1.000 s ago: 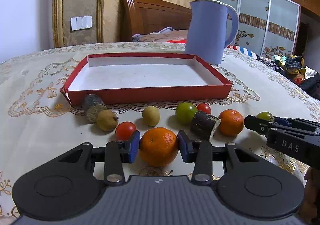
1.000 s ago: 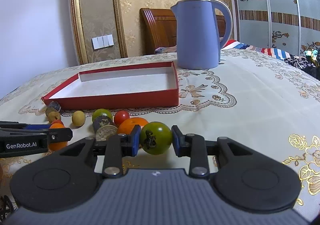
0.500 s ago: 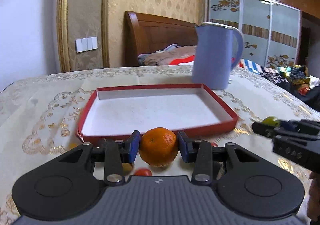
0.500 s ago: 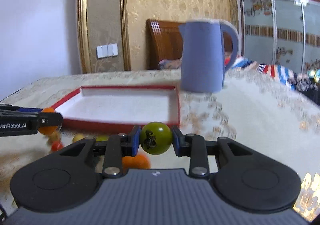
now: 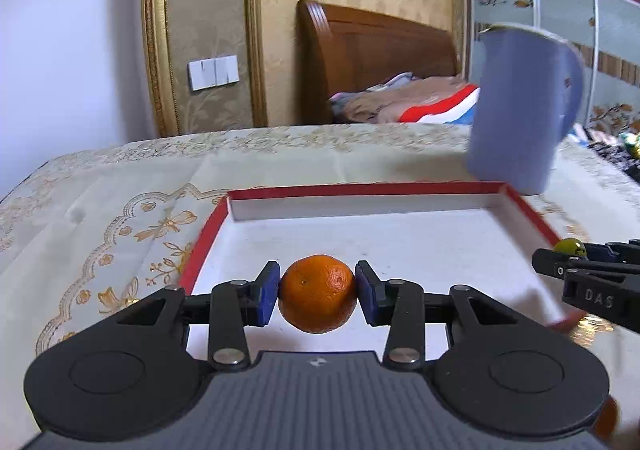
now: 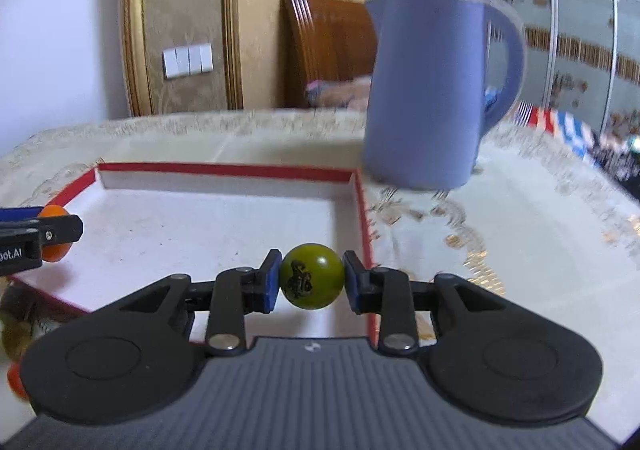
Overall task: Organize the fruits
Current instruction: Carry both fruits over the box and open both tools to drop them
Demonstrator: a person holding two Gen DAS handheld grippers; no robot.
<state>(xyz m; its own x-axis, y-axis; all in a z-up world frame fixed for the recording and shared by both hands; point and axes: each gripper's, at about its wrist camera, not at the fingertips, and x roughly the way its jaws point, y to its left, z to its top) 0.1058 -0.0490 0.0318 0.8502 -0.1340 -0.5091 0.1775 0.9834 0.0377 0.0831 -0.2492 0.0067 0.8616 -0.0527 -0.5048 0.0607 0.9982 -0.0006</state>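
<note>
Tray (image 5: 400,246) beneath orange-gripping left tongs (image 5: 318,299)

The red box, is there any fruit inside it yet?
No fruit shows on the white floor of the red box. The orange and green fruit are in the grippers. The grippers hide its near part.

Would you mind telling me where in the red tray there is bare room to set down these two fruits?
The red tray's whole white floor is bare, from the far wall to the near edge. The orange can go left of centre, the green fruit toward the right wall near the blue jug. Loose fruit crowds the cloth before the tray's near left corner.
</note>
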